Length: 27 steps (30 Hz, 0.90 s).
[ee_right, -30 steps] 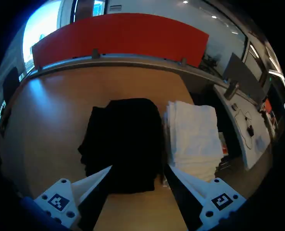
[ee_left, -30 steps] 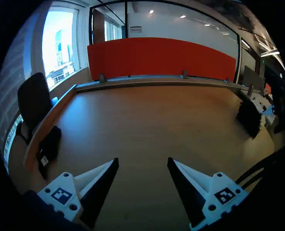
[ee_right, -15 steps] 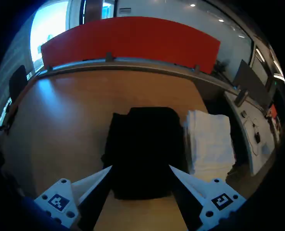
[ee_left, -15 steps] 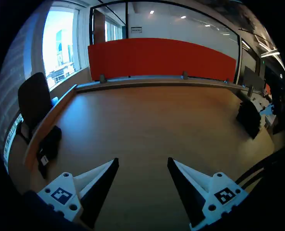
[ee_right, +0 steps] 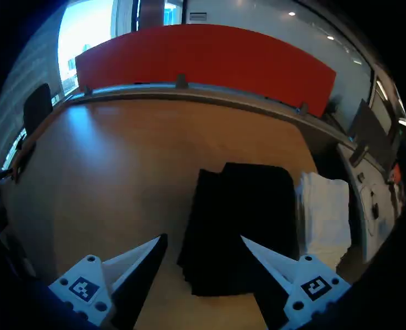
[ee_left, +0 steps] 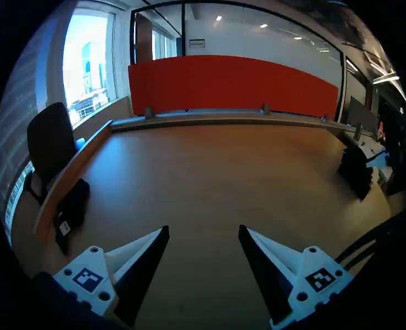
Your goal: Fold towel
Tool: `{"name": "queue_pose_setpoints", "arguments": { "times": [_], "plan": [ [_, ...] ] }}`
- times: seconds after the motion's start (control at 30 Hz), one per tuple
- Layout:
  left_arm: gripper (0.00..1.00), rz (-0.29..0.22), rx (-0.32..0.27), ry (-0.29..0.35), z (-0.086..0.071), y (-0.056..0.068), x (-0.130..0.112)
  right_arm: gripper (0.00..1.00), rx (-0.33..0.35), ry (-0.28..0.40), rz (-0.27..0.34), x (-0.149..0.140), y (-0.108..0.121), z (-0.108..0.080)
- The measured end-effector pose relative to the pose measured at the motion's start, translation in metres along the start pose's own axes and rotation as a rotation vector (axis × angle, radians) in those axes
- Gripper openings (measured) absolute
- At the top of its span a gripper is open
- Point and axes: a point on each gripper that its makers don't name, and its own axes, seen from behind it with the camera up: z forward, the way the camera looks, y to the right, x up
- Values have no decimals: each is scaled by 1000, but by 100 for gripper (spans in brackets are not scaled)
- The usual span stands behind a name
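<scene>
A stack of folded black towels lies on the wooden table in the right gripper view, with a stack of folded white towels just to its right. My right gripper hovers open above the near left corner of the black stack, nothing between its fingers. In the left gripper view my left gripper stands open over bare wood; the black stack shows small at the far right edge of the table.
A red divider panel runs along the table's far edge. A black office chair stands at the left by the window, and a dark bag lies beside the table's left edge. Another desk with a monitor stands at the right.
The right gripper has swung to the left, so both towel stacks have slid rightward in its view. The left gripper has barely moved.
</scene>
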Motion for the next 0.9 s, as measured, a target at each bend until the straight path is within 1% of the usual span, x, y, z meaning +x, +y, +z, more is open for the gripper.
{"name": "queue_pose_setpoints", "arguments": {
  "times": [0.17, 0.33, 0.53, 0.67, 0.9],
  "plan": [
    [94, 0, -1, 2, 1, -1, 0, 92, 5, 21, 10, 7, -8, -1],
    [94, -3, -2, 3, 1, -1, 1, 92, 8, 80, 37, 22, -16, -5],
    [94, 2, -4, 6, 2, -1, 4, 93, 4, 180, 68, 46, -26, -11],
    [94, 4, -7, 10, 3, -1, 6, 94, -8, 259, 78, 63, -30, -16],
    [94, -2, -5, 20, 3, -1, 11, 94, -32, 391, 102, 89, -32, -27]
  ]
}}
